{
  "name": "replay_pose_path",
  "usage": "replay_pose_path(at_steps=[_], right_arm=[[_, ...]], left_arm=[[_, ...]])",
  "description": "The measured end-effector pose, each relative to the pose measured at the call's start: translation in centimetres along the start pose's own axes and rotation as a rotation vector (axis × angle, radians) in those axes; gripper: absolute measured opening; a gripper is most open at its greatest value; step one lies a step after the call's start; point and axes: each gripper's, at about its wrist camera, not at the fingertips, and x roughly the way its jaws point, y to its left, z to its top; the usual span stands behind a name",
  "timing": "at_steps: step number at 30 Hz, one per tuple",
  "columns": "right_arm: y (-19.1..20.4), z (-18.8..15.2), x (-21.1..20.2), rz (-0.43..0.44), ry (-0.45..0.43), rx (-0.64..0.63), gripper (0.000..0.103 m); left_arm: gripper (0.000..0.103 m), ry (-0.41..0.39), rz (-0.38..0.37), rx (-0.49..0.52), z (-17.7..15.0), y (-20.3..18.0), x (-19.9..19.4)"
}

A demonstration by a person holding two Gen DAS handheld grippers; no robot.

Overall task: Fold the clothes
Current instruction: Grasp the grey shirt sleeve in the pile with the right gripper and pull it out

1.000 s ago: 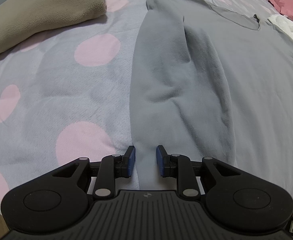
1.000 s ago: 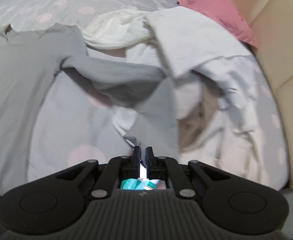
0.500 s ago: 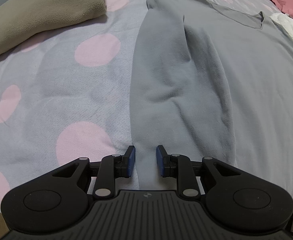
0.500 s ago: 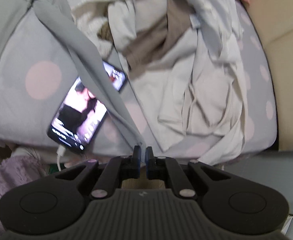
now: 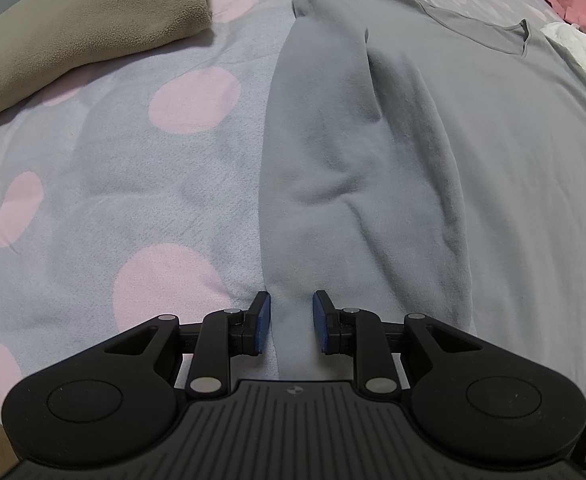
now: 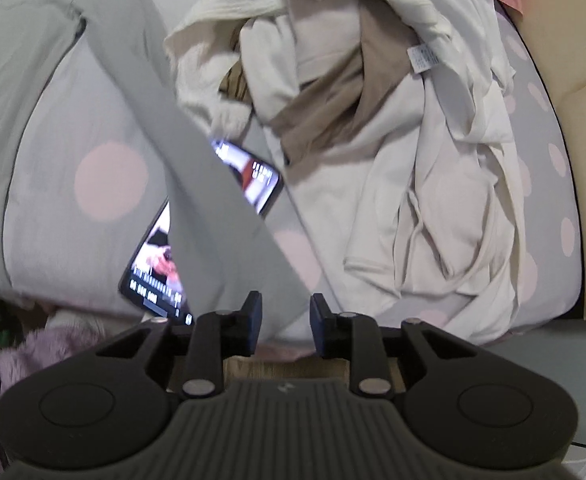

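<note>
Lying flat on the bed (image 5: 93,184), whose soft sheet is pale blue-grey with round pink dots, the grey shirt (image 5: 473,168) is a matte, fleecy knit with its near sleeve (image 5: 325,168) folded along the body toward the bed's near edge. The left gripper (image 5: 288,322) straddles that sleeve's cuff, its blue-padded jaws partly apart on either side of the cloth, not visibly pinching it. The right gripper (image 6: 285,320) has just been opening its jaws; the other sleeve (image 6: 197,168), a smooth grey band, runs between them without being pressed. It crosses a lit phone (image 6: 197,232). A crumpled cream pile (image 6: 393,128) sits beside the bed's far edge, and an olive fleece blanket (image 5: 85,36) lies at a corner.
</note>
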Motion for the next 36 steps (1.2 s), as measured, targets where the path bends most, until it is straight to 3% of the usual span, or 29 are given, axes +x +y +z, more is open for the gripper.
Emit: replay_pose_path(at_steps=[18, 22, 29, 36], right_arm=[[-1.8, 1.1, 7.6, 0.075, 0.066, -0.001, 0.028], [-1.4, 1.2, 7.6, 0.093, 0.071, -0.001, 0.012], [-2.4, 2.2, 4.4, 0.021, 0.032, 0.003, 0.008], [-4.3, 3.9, -3.4, -0.096, -0.167, 0.016, 0.008]], left_arm=[[0.021, -0.009, 0.032, -0.018, -0.2, -0.6, 0.0], [0.021, -0.01, 0.037, -0.015, -0.3, -0.6, 0.0], [0.021, -0.01, 0.038, -0.008, -0.3, -0.6, -0.1], [0.021, -0.017, 0.032, -0.009, -0.4, -0.5, -0.1]])
